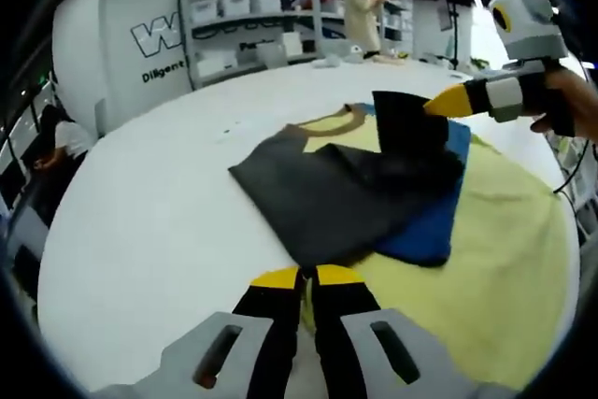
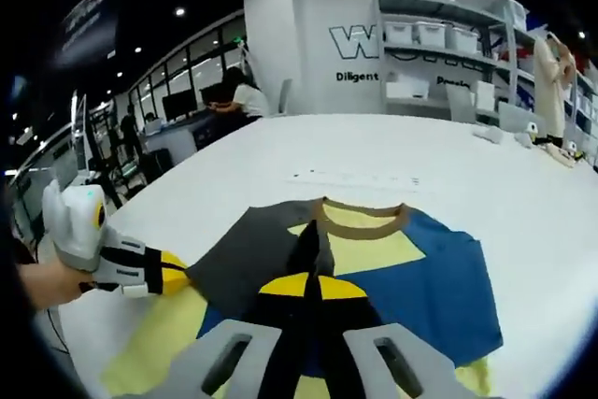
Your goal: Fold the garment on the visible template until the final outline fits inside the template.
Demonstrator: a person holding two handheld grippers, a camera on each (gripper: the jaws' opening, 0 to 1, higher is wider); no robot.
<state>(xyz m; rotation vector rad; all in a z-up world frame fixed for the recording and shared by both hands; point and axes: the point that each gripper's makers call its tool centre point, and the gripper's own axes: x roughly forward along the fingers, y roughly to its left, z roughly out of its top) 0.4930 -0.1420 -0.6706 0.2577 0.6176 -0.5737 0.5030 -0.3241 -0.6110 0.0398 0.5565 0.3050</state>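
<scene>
The garment point(image 1: 360, 189) (grey and blue panels, tan collar) lies on the yellow template point(image 1: 505, 259) near one edge of the white table point(image 1: 149, 221), with broad bare tabletop beyond. Left gripper point(image 1: 301, 277) is clenched on the grey hem. Right gripper point(image 1: 439, 105) pinches a raised dark fold; the right gripper view adds shelving point(image 2: 448, 53).

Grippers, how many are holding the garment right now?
2. The left gripper pinches the dark grey edge of the garment at its side; the right gripper holds a lifted dark fold near the collar. Both appear shut on fabric.
</scene>
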